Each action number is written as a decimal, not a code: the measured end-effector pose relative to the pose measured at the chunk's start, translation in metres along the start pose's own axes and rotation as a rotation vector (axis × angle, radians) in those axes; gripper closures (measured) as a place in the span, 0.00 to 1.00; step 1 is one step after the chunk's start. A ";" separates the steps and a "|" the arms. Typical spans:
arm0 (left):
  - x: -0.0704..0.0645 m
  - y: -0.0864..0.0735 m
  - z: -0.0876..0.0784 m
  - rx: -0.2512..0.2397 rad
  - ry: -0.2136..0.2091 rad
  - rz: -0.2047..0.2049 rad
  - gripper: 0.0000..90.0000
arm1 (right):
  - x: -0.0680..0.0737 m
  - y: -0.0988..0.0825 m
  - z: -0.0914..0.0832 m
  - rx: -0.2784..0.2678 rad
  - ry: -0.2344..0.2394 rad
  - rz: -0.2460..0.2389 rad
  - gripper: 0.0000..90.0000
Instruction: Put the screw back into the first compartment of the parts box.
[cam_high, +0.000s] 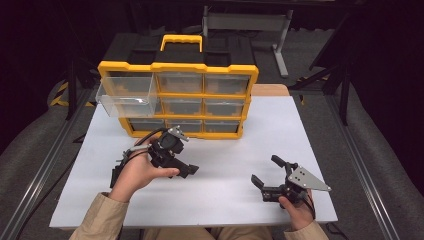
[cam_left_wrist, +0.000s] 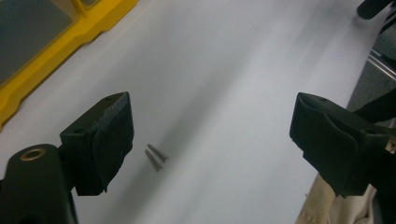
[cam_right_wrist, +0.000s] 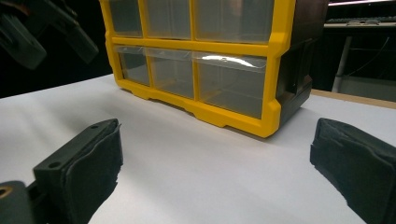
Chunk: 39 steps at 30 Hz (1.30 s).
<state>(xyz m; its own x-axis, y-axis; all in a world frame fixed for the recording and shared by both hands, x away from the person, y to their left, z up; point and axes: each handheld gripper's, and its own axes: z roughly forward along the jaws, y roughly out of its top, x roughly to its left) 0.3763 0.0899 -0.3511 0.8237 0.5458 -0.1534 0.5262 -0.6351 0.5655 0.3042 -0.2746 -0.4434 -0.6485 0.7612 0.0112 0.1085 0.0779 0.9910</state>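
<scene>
Metal-grey and thin, two small screws (cam_left_wrist: 155, 157) lie on the white table (cam_high: 310, 150), touching or nearly so, side by side with their long axes almost parallel. In the left gripper view each runs on a slant from upper left to lower right; which end is the head is too small to tell. They lie flat between the jaws of the left gripper (cam_left_wrist: 210, 135), much closer to the left-hand jaw and just beside its pad, touching neither. That gripper's jaws stand wide apart with nothing between the pads, and in the high view the left gripper (cam_high: 192, 170) is held low over the table in front of the organizer, pointing toward the right side of the table. The right gripper (cam_high: 266, 172) rests near the front right of the table, its two jaws likewise spread and empty, pointing toward the yellow drawer organizer (cam_high: 177, 66). This organizer stands upright at the far middle of the table, with one carry handle (cam_high: 181, 40) on top and nine clear drawers in three rows of three. One of them, the top-left drawer (cam_high: 125, 97), is pulled out well toward the person; the other eight sit flush.
</scene>
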 end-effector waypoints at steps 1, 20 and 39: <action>0.001 -0.002 0.002 0.002 0.003 -0.002 0.16 | 0.000 0.000 0.000 0.000 0.000 0.000 0.03; 0.029 -0.063 0.036 -0.114 0.089 -0.132 0.26 | 0.000 0.000 0.000 0.002 -0.003 -0.008 0.03; 0.032 -0.074 0.060 -0.079 0.131 -0.195 0.76 | 0.001 0.001 0.001 0.001 0.000 -0.014 0.03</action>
<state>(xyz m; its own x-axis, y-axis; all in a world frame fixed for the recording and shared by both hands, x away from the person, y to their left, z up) 0.3767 0.1216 -0.4467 0.6709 0.7234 -0.1627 0.6504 -0.4687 0.5978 0.3040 -0.2733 -0.4426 -0.6498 0.7601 -0.0028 0.1001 0.0892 0.9910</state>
